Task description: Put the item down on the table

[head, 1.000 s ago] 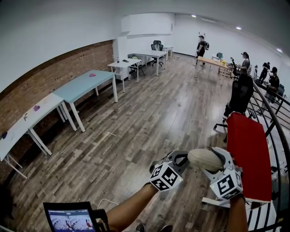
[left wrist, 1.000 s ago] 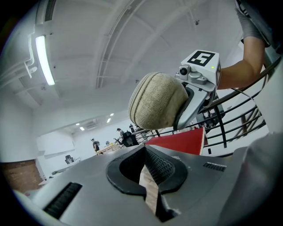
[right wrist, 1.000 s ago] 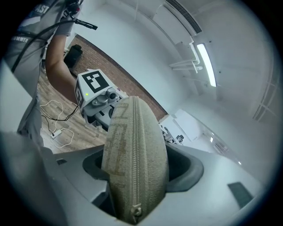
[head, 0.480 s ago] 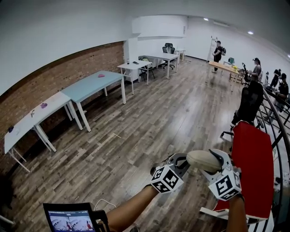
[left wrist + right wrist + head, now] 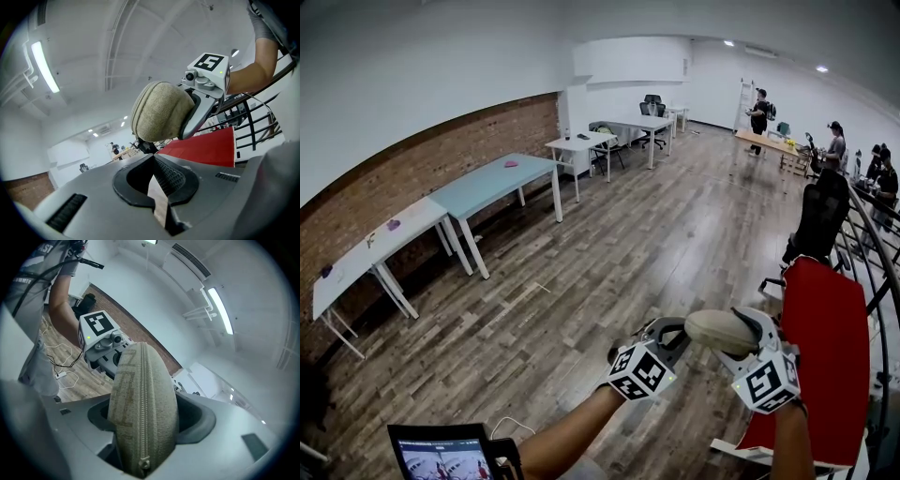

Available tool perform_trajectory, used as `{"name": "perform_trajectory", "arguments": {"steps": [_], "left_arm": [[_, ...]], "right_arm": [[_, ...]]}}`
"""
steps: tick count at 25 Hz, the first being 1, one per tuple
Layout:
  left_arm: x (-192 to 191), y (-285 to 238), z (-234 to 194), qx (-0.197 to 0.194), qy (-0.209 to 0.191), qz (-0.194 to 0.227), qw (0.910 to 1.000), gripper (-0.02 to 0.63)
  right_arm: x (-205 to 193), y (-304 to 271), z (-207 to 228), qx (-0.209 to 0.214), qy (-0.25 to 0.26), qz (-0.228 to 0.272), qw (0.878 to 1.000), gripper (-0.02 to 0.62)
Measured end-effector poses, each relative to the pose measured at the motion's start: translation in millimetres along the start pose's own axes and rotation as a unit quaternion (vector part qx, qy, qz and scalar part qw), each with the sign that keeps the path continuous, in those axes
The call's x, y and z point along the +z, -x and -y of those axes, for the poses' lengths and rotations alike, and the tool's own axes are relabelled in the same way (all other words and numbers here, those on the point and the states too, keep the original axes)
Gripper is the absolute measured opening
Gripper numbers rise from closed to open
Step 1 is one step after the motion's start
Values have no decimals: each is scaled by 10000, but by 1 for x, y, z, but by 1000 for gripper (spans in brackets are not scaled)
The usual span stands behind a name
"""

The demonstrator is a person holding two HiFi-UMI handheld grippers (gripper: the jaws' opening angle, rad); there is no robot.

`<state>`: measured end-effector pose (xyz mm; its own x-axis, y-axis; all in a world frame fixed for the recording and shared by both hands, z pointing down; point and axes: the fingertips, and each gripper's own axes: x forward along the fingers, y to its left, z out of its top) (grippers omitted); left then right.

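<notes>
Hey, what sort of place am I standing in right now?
Most likely a large open-plan office or workshop: a row of desks along the brick wall, a black office chair, and people standing at the far end.

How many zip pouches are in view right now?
1: a beige zip pouch clamped in the right gripper, held in the air beside the shut, empty left gripper. No other shows.
</notes>
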<state>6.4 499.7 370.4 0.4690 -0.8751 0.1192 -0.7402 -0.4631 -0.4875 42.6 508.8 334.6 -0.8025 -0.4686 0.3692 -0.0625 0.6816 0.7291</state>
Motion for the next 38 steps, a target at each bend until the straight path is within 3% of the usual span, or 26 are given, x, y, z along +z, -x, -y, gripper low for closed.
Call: {"name": "perform_trajectory", "arguments": {"steps": [3,12,25,38], "left_arm": [[-8,-31,-1,-30,15,-29,10000,2],[-37,-69,-62,-280,61,172,9994,2],[-86,-94,-159,-538,20,330,9980,2],[-128,-114,-217,-686,34,395,9969,2]], "right_arm": [[-29,-10,10,52,-39,-40,10000,304],[-37,-71,46,-79,-83,-332,9994,304],[-27,-172,91,-264,-167,-571,9979,304],[-24,-241,114,-327,-303,-702,9965,304]]}}
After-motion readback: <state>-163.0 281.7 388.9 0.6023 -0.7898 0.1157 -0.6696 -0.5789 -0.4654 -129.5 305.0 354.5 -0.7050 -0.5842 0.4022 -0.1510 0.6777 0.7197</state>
